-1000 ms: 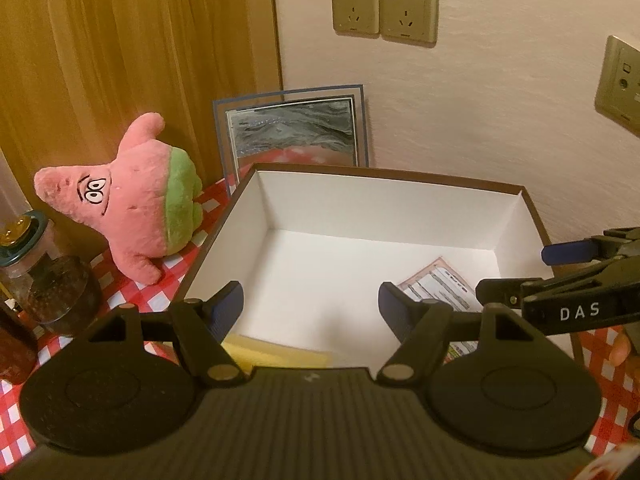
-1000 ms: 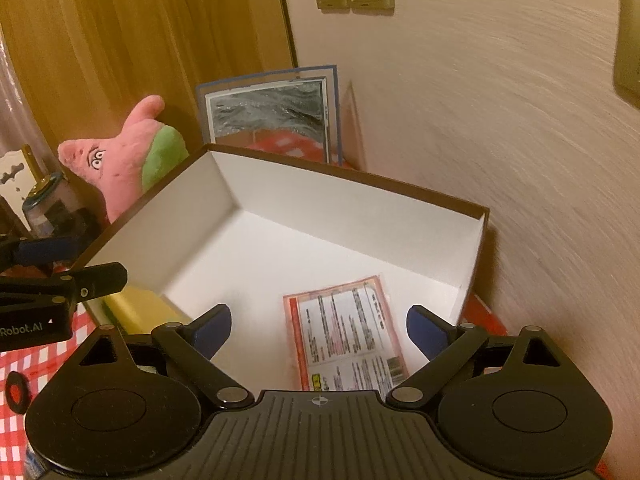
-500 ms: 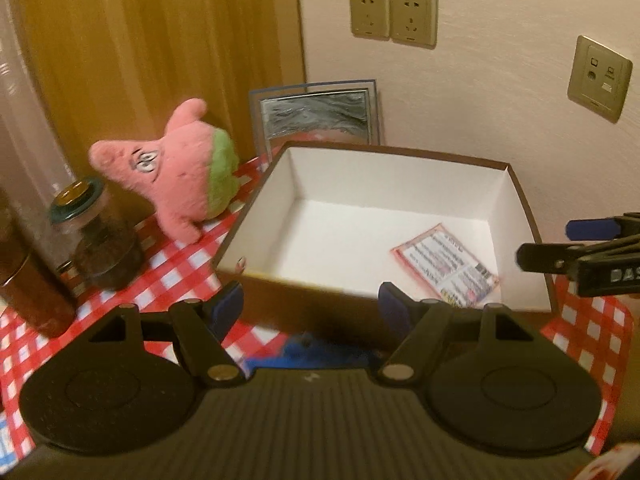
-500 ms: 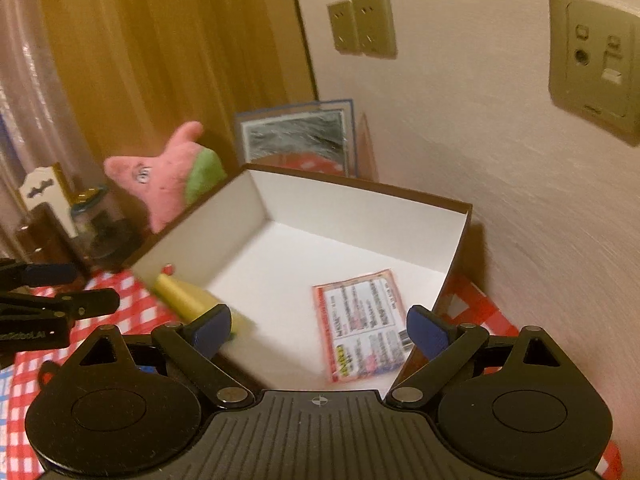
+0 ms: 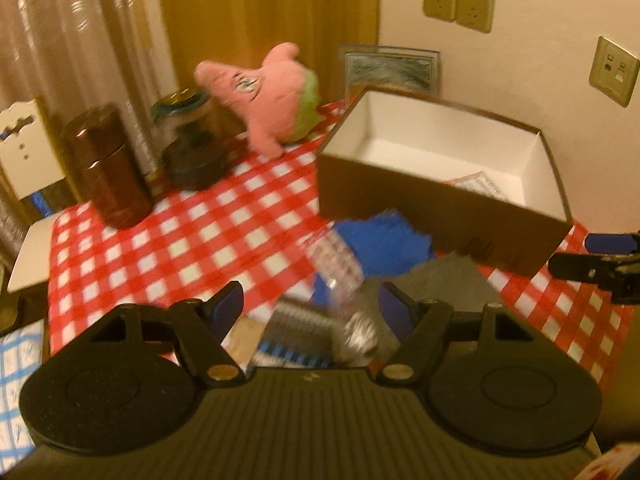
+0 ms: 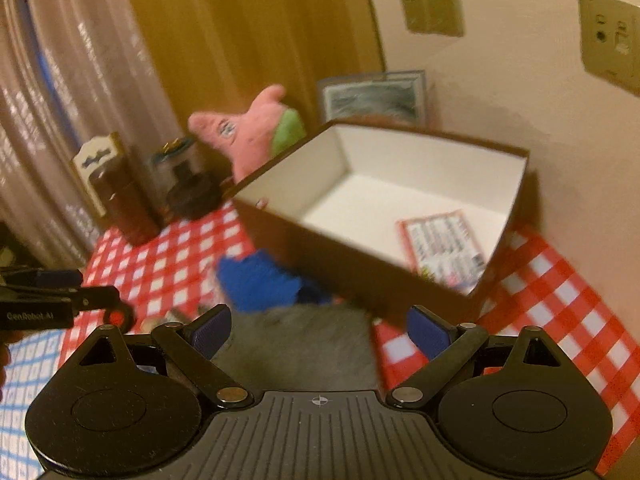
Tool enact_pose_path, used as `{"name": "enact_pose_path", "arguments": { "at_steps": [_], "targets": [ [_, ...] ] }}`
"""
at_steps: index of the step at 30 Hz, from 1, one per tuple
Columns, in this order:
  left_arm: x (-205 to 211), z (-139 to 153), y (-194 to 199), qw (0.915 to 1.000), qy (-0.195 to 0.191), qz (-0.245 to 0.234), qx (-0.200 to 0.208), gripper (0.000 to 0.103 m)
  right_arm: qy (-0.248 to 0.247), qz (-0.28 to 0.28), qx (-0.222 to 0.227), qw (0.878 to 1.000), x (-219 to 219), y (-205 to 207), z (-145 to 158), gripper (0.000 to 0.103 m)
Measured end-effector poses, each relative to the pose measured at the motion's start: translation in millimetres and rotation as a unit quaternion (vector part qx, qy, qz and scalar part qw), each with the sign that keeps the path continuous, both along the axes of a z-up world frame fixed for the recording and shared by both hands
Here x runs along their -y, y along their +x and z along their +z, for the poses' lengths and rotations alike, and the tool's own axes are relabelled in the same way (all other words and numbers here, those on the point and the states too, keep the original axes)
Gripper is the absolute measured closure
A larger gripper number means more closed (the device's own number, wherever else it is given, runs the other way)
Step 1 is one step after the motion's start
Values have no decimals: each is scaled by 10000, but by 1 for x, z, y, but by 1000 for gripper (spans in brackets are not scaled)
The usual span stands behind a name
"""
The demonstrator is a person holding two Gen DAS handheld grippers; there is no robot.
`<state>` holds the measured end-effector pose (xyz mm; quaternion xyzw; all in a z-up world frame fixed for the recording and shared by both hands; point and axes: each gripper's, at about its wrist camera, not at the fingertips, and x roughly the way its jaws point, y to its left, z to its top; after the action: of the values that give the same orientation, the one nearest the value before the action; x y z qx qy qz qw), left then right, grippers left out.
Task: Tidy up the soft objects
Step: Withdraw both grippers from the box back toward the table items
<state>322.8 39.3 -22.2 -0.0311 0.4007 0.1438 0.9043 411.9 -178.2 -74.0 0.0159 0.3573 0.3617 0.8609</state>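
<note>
Left gripper: we hold its jaws apart and empty, above a clear plastic packet.
Right gripper: we hold it spread wide, gripping nothing, over a grey cloth.
Blue cloth: crumpled on the checked tablecloth, touching the box's near wall.
Box: open, white inside, with a printed packet flat on its floor.
Pink plush: we see it beyond the box's left corner, beside a dark jar.

Both blurry wrist views face, seemingly near, the box.
</note>
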Motion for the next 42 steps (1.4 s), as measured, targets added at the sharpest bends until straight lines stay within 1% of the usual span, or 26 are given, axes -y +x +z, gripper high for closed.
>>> {"name": "enact_pose_path", "arguments": {
  "at_steps": [5, 12, 18, 26, 32, 38, 42],
  "targets": [
    [-14, -8, -29, 9997, 66, 190, -160, 30, -239, 231, -194, 9993, -23, -24, -23, 9],
    [-36, -22, -56, 9985, -91, 452, -310, 30, -530, 468, -288, 9971, -54, -46, -46, 9],
    [-49, -33, -68, 9974, -224, 566, -396, 30, -826, 552, -233, 9948, -75, -57, -63, 9],
    [-61, -50, -73, 9961, -286, 658, -520, 30, -1249, 562, -250, 9903, -103, -64, -91, 9],
    [-72, -61, -73, 9952, -331, 709, -596, 30, -1574, 488, 25, 9863, -124, -66, -107, 9],
    [-80, -69, -72, 9948, -374, 708, -629, 30, -2063, 310, 604, 9761, -148, -70, -127, 9],
    [-85, -75, -72, 9943, -407, 713, -673, 31, -2307, 179, 839, 9692, -157, -68, -140, 9]
  ]
}}
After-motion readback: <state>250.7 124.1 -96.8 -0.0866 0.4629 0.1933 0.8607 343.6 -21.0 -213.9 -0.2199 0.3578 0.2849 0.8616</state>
